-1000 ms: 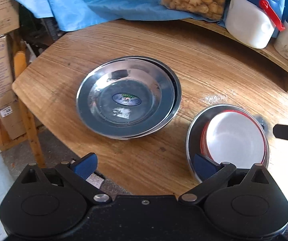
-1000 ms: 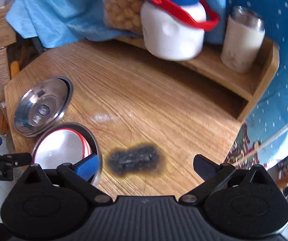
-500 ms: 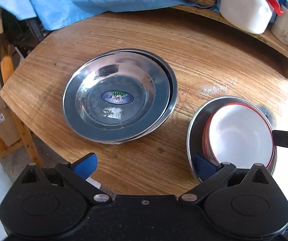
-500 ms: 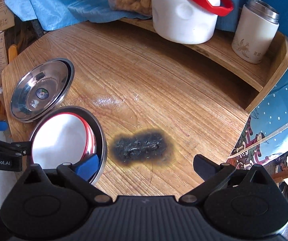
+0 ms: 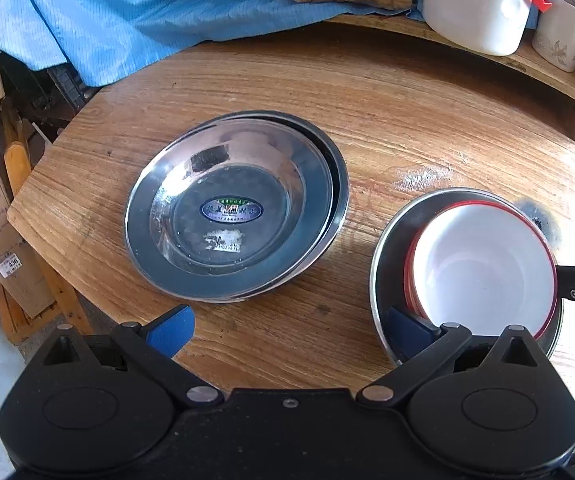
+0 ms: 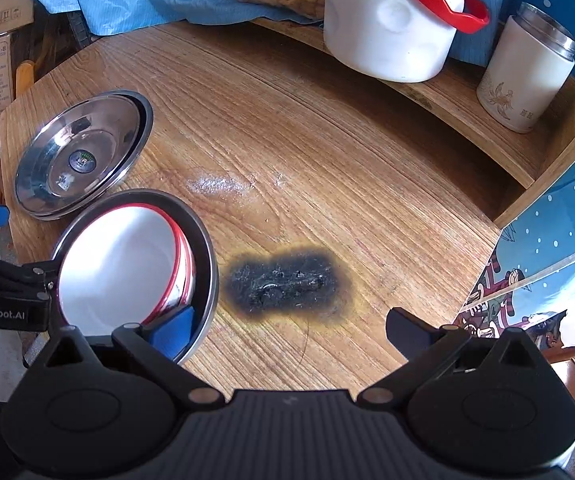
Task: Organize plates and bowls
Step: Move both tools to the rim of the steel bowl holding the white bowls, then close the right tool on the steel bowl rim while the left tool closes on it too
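1. So, both my tongs, left gripper (image 5: 287, 326) and right gripper (image 6: 287, 328), gape wide, holding nothing.
2. Bare wood right of the burn mark (image 6: 287, 284).
3. White bowls (image 6: 123, 268) nested in a steel bowl (image 6: 206, 264) touch its left; shiny steel plates (image 6: 83, 152) stacked farther left.

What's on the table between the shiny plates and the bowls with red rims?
Nothing: only bare wooden table separates the steel plates from the red-rimmed bowls, seen in the left wrist view.

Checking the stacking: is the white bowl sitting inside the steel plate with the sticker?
No, the white bowl sits in a separate steel dish, beside the stickered plate.
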Action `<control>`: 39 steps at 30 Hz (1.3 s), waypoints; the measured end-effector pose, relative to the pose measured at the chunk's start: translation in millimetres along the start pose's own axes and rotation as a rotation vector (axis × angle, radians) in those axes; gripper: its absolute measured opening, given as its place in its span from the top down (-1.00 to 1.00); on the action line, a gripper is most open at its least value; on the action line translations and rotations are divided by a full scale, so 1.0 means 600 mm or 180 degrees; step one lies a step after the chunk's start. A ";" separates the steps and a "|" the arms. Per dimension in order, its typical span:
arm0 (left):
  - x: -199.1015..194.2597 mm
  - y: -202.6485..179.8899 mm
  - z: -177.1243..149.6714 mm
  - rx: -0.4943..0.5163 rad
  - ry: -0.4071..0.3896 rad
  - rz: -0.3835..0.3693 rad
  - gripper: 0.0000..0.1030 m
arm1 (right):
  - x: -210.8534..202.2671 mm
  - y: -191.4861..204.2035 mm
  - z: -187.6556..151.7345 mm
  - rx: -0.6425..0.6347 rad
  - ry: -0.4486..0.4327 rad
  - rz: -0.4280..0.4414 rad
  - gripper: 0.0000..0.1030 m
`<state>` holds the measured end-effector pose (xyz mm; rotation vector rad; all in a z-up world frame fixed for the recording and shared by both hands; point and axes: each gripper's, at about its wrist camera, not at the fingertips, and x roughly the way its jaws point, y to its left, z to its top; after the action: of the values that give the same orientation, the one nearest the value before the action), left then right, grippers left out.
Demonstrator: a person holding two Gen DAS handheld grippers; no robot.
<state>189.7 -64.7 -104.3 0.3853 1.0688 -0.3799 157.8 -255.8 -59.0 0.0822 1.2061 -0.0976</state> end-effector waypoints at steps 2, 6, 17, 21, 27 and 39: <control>-0.002 -0.002 -0.003 0.0014 -0.0031 0.0007 -0.98 | 0.000 0.000 -0.001 0.0011 -0.0003 -0.0005 -1.00; -0.001 0.001 -0.004 0.0014 -0.0037 -0.0032 -0.96 | -0.001 0.002 -0.002 0.0014 -0.0017 -0.0037 -0.99; -0.005 0.000 -0.008 0.0032 -0.0093 -0.0188 -0.69 | -0.007 0.005 -0.003 0.0014 -0.0078 0.0132 -0.57; -0.008 -0.003 -0.007 0.0073 -0.0105 -0.0272 -0.52 | -0.009 0.010 -0.002 -0.0016 -0.0085 0.0258 -0.24; -0.004 -0.005 -0.006 0.0098 -0.0050 -0.0476 -0.16 | -0.009 0.011 -0.004 0.0054 -0.0072 0.0348 -0.10; 0.006 0.002 -0.008 -0.0035 -0.0009 -0.0832 0.25 | 0.004 -0.002 -0.003 0.0317 0.0012 0.0524 0.07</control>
<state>188.3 -61.5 -109.2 0.2350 1.1211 -0.6063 156.5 -257.0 -62.0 0.2684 1.1936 -0.0133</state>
